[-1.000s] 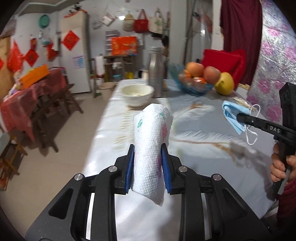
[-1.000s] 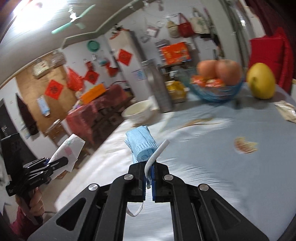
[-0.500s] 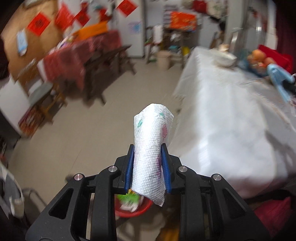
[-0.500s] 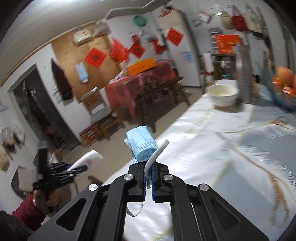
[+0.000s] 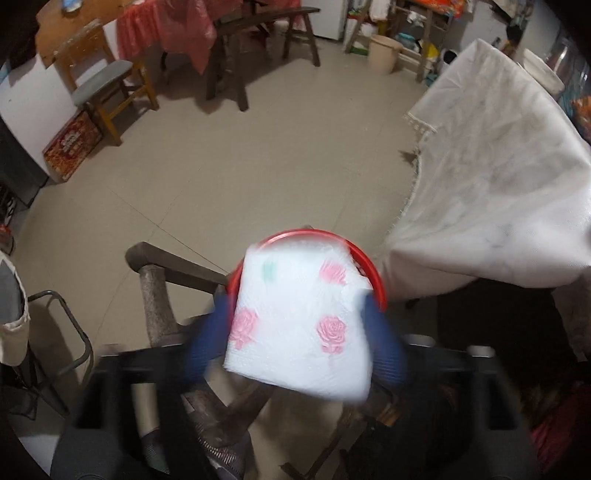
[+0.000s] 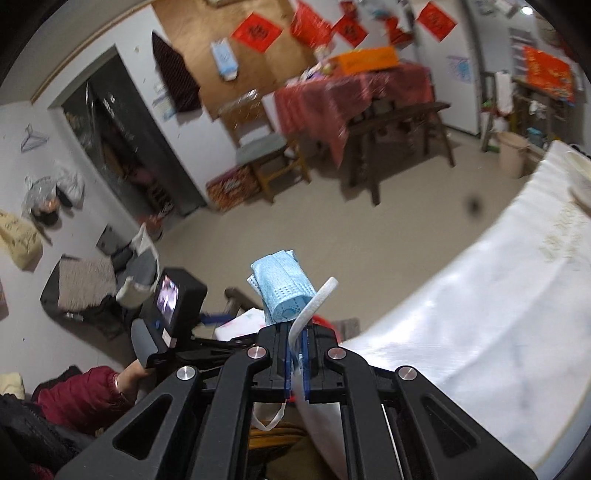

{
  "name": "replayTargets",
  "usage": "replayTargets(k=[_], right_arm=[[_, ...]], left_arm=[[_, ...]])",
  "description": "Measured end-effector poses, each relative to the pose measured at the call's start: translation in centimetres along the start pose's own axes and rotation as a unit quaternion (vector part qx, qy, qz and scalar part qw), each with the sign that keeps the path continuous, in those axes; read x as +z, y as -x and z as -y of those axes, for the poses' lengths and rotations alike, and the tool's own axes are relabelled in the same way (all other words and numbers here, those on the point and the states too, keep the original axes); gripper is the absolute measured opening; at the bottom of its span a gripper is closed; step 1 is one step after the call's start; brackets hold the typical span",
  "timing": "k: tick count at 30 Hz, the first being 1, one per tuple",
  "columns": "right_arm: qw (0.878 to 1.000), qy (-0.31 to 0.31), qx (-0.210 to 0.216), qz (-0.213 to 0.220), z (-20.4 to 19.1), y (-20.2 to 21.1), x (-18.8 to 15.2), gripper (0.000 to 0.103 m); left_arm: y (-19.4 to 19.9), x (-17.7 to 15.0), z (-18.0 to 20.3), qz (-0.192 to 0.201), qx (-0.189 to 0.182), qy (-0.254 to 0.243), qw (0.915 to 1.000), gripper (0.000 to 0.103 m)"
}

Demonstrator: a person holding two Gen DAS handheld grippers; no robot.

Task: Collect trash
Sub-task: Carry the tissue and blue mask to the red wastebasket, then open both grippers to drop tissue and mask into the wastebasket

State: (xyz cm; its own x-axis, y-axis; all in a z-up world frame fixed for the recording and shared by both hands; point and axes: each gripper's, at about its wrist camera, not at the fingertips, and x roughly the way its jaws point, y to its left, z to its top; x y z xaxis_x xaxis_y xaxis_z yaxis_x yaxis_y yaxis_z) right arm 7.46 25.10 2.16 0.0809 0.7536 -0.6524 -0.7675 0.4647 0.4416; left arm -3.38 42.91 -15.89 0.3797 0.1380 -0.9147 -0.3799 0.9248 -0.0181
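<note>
A white paper napkin (image 5: 295,350) printed with pink roses hangs spread between the blue pads (image 5: 207,332) of my left gripper (image 5: 295,304), whose jaws are opening and blurred. It hangs loose, right above a red-rimmed bin (image 5: 365,258) on the floor. In the right wrist view my right gripper (image 6: 295,332) is shut on a folded blue face mask (image 6: 282,291), whose white ear loop sticks up. That view also shows the left gripper (image 6: 177,299) low at the left with the napkin (image 6: 240,321), held by a hand (image 6: 129,373) in a dark red sleeve.
A table under a white cloth (image 5: 498,166) fills the right side, its corner close to the bin. A dark wooden bench (image 5: 159,266) stands beside the bin. Farther off are a chair (image 5: 103,85), a red-clothed table (image 5: 166,22) and a beige bucket (image 5: 384,51).
The left gripper swung off the table and down over the red bin; its jaws spread and the rolled napkin unfolded. The right gripper swung left, away from the tabletop, with the mask still held.
</note>
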Motion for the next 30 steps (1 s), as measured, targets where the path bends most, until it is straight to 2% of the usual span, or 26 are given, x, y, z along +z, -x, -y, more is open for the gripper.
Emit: replayTargets(k=[5,10,17,19,20,21,22,25,30], right_arm=[[0.999,0.013,0.017,-0.04,-2.1,-3.5,-0.2,0.005],[0.996,0.036,0.022,-0.082,-4.5,-7.3,-0.5,0.005],[0.987,0.06,0.029,-0.143,-7.3,-12.6,-1.3,0.005],[0.985,0.072,0.02,-0.154,-7.9,-14.0,-1.5,0.009],[0.984,0.083,0.008,-0.155,-8.3,-14.6,-1.6,0.016],[0.984,0.091,-0.001,-0.153,-8.2,-14.8,-1.6,0.031],[0.984,0.098,-0.011,-0.149,-8.4,-15.1,-1.5,0.037],[0.985,0.096,-0.009,-0.143,-8.4,-14.7,-1.2,0.039],[0.988,0.082,-0.007,-0.132,-6.8,-13.3,-0.4,0.039]], left_arm=[[2.2,0.2,-1.4,0.036,0.032,-0.001,0.9988,0.096],[4.4,1.3,-3.7,0.072,0.054,0.019,0.9958,0.096],[6.3,1.9,-6.8,0.101,0.065,0.045,0.9917,0.096],[6.8,1.9,-7.4,0.106,0.063,0.051,0.991,0.096],[7.0,1.9,-7.7,0.109,0.06,0.055,0.9907,0.096],[7.3,1.8,-7.8,0.111,0.057,0.058,0.9905,0.096],[7.4,1.6,-7.9,0.113,0.052,0.061,0.9903,0.096],[7.7,1.5,-8.2,0.119,0.038,0.067,0.9899,0.096],[7.6,1.6,-7.9,0.116,0.043,0.059,0.9906,0.096]])
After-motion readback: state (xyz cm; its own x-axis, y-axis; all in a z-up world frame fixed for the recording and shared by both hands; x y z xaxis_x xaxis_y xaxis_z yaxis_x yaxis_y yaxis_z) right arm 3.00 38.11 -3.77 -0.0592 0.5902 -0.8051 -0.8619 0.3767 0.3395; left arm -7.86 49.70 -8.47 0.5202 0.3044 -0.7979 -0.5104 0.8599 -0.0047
